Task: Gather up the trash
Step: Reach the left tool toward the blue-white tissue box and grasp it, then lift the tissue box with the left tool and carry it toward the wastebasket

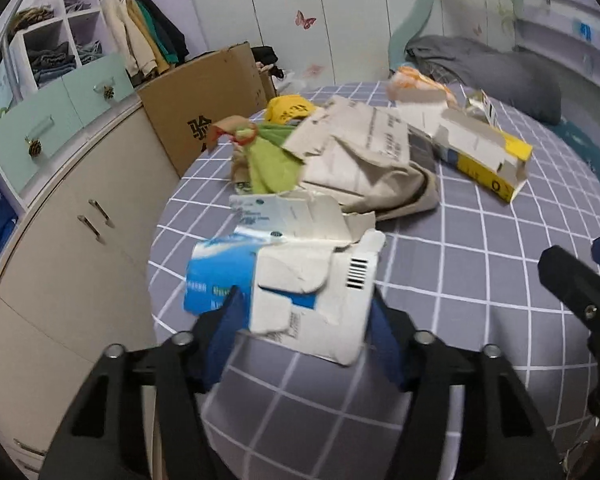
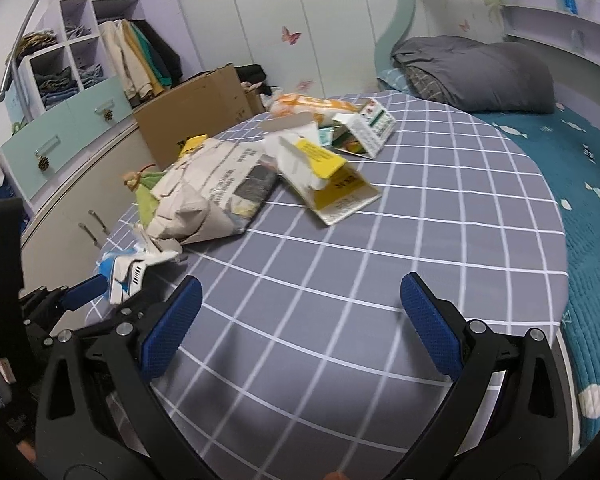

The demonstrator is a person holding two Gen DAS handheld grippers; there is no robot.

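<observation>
Left wrist view: left hand-held gripper, jaws pinching a torn blue-and-white carton near the bed's left edge. Beyond it on the grid-patterned bedsheet: crumpled newspaper, green cloth, torn yellow box, orange-and-white wrapper. Cardboard box stands beside the bed.

Right wrist view: right hand-held gripper, jaws spread wide, nothing between them, above bare sheet. Newspaper and yellow box lie mid-bed; a small printed box sits farther back; grey pillow at the far corner.
</observation>
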